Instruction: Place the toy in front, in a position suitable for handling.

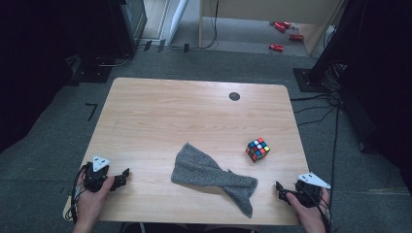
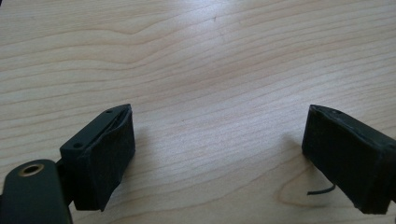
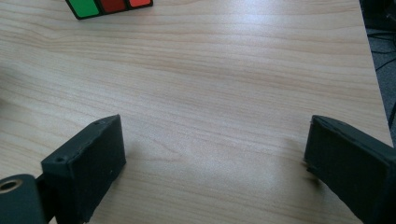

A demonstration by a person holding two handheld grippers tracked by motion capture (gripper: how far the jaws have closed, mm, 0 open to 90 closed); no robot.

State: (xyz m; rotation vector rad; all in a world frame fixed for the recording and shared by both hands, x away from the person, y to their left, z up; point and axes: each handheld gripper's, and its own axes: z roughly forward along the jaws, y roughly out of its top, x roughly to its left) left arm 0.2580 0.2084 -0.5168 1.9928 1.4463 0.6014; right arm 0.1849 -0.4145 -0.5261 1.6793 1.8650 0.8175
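Left gripper (image 1: 120, 175) and right gripper (image 1: 282, 191), jaws spread and empty, flanking grey cloth (image 1: 211, 174) near puzzle cube (image 1: 257, 149) on table (image 1: 170, 111).

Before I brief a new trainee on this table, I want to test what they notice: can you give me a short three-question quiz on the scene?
1. True or false: the grey cloth lies between the two tongs.
2. Which thing is nearer the right tongs: A) the puzzle cube, B) the black disc?
3. What do the left tongs hold?

Key
1. True; it lies crumpled near the front of the table.
2. A.
3. Nothing; their jaws stand wide apart over bare wood, as do those of the right tongs.
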